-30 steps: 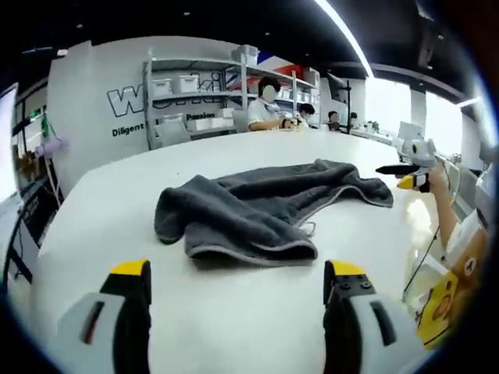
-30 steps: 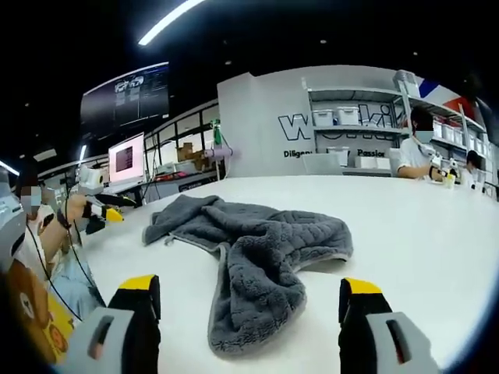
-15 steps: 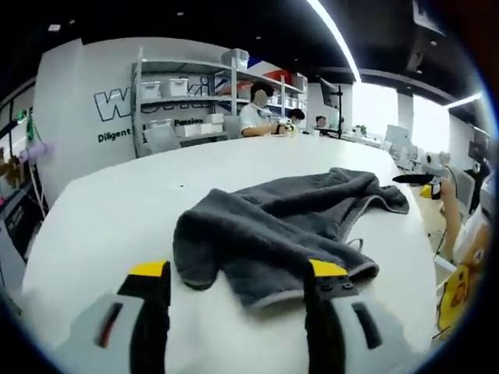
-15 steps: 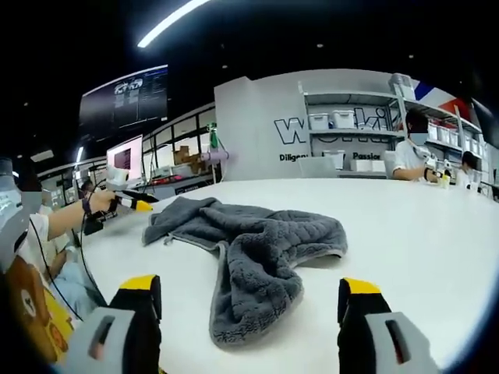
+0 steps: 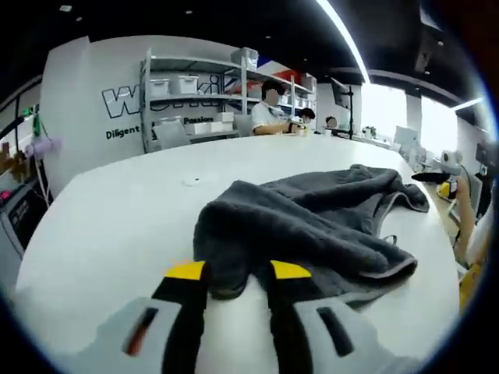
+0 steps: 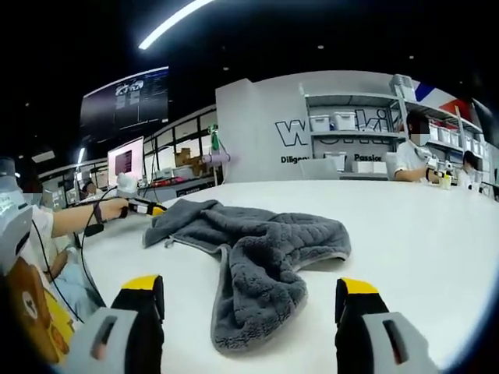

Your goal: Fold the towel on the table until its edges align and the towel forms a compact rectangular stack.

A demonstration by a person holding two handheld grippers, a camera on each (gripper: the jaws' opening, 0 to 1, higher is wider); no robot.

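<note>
I see the wide white desk [image 5: 109, 210], its surface also showing in my right gripper view [image 6: 421, 226], and on it the rumpled dark grey terry towel [image 5: 312, 218] lies unfolded in a loose heap, one long lobe trailing toward my right claw's camera [image 6: 257, 288]. Beyond the towel, against the far wall, stands a white metal shelving rack with storage bins [image 5: 195, 93], and people sit at the desk's far edge near it. My left claw [image 5: 234, 271] has its yellow-tipped jaws drawn close together on the towel's nearest corner, pinching a fold of the cloth between them. In my right gripper view that same left claw [image 6: 148, 208] sits at the towel's far end, held by a hand. My right claw [image 6: 249, 287] hangs released, jaws spread wide either side of the towel's near lobe, not touching it.
</note>
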